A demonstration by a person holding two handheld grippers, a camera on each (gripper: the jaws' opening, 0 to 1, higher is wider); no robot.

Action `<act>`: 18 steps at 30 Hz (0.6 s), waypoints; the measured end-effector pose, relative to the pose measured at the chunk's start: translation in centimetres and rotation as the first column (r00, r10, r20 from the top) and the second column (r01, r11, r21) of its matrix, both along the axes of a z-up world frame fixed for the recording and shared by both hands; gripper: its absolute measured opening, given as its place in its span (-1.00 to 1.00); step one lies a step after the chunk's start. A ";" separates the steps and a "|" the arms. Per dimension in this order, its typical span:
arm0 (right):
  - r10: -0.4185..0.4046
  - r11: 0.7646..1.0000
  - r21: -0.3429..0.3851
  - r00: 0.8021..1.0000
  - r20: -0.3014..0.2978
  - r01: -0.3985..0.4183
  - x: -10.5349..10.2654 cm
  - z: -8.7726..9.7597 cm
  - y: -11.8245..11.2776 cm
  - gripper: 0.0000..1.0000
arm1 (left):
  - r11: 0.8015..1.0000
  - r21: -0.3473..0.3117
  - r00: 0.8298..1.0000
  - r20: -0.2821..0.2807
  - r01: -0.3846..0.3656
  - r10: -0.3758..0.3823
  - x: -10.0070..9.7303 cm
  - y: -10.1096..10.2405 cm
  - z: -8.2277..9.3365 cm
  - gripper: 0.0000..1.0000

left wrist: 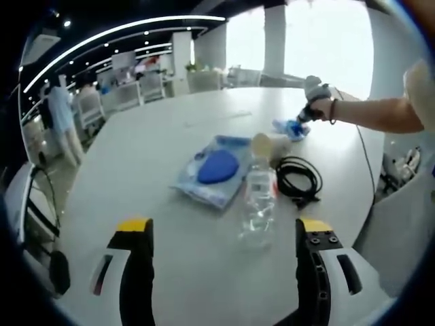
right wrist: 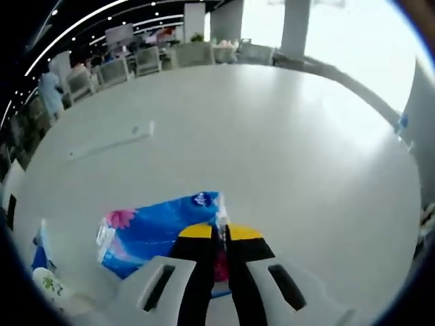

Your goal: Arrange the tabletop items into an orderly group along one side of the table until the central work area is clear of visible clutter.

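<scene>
Tidying has only just begun, I think. The right gripper (right wrist: 219, 234) is squeezed shut on the edge of the blue tissue pack (right wrist: 160, 231), far out on the table (right wrist: 272, 136). The left gripper (left wrist: 224, 227) hangs with its jaws wide apart, holding nothing. Just past it stands the bottle (left wrist: 258, 197), with a blue pouch (left wrist: 216, 170) beside it and a black cable (left wrist: 298, 178) on its other side. All three wait in the middle.

bottle (left wrist: 259, 197), blue pouch (left wrist: 214, 170), black cable (left wrist: 299, 178) crowd the centre; table (left wrist: 136, 156) bare leftward
</scene>
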State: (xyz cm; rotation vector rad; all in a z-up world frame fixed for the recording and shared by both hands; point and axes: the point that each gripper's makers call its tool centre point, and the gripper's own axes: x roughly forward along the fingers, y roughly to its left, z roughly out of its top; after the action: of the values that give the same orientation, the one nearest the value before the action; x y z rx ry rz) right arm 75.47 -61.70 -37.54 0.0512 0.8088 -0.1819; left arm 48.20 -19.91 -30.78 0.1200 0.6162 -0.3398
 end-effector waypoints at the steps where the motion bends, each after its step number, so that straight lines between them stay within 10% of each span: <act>1: -0.001 1.000 0.010 1.000 -0.006 0.001 -0.1 0.0 0.0 -0.84 | 1.000 -0.002 1.000 0.002 0.001 -0.001 0.0 -0.1 0.0 0.66; 18: 0.073 0.997 0.011 0.995 0.068 -0.074 0.5 2.7 0.9 0.05 | 1.000 0.008 1.000 0.023 -0.010 0.010 0.1 0.2 0.5 0.77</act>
State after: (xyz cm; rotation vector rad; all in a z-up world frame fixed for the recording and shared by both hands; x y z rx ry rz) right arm 75.96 -60.82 -34.82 0.0401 0.7437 -0.1041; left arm 48.29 -19.75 -30.24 0.1282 0.5953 -0.3260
